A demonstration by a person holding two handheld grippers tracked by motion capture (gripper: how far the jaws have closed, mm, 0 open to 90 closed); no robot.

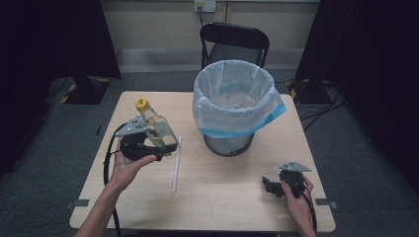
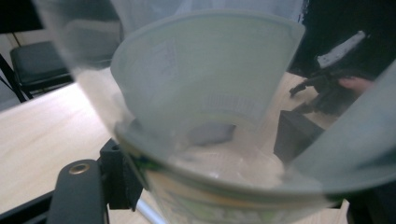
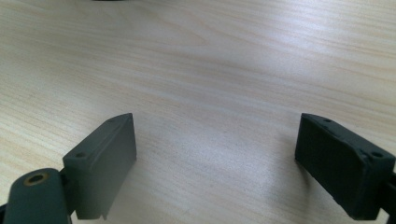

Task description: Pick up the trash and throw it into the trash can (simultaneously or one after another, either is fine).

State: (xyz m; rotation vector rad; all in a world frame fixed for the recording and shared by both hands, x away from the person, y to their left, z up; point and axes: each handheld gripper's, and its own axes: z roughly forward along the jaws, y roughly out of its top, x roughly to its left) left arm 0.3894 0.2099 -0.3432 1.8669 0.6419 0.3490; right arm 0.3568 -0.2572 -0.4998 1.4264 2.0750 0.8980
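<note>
Clear plastic bottle with a yellow cap is sitting clamped in the left gripper, its jaws gripping wide, at centre left. One right gripper, lower right, is resting with jaws spread apart, empty, on the tabletop. One white straw is lying beside one lined bin.
</note>
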